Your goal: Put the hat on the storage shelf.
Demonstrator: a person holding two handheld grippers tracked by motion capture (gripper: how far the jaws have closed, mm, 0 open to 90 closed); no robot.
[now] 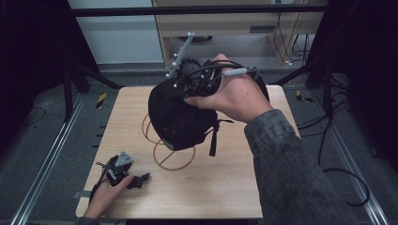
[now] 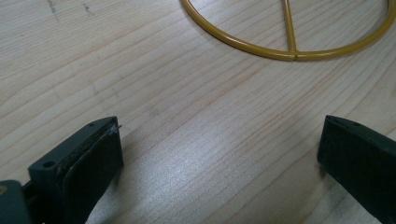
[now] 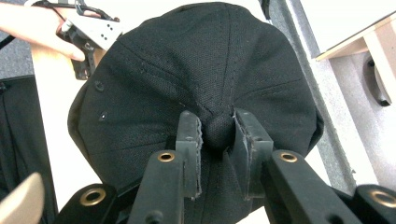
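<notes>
A lab-like recording bay: a small wooden table (image 1: pixel 225 187) stands between floor rails (image 1: pixel 44 171) on grey carpet, framed by black stands (image 1: pixel 70 89), with loose cables (image 1: pixel 345 176) and a plain cabinet (image 1: pixel 234 28) behind.

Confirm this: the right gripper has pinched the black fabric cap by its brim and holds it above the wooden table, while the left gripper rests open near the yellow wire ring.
Wrong in one respect: the right gripper pinches the black fabric cap at the button on top of its crown, not the brim, as the right gripper view shows. The rest stands: cap above the wooden table, left gripper open near the yellow wire ring.

Cap (image 3: pixel 196 70) matt black woven cloth; table (image 2: pixel 187 140) pale smooth wood; ring (image 2: pixel 261 46) glossy yellow.
</notes>
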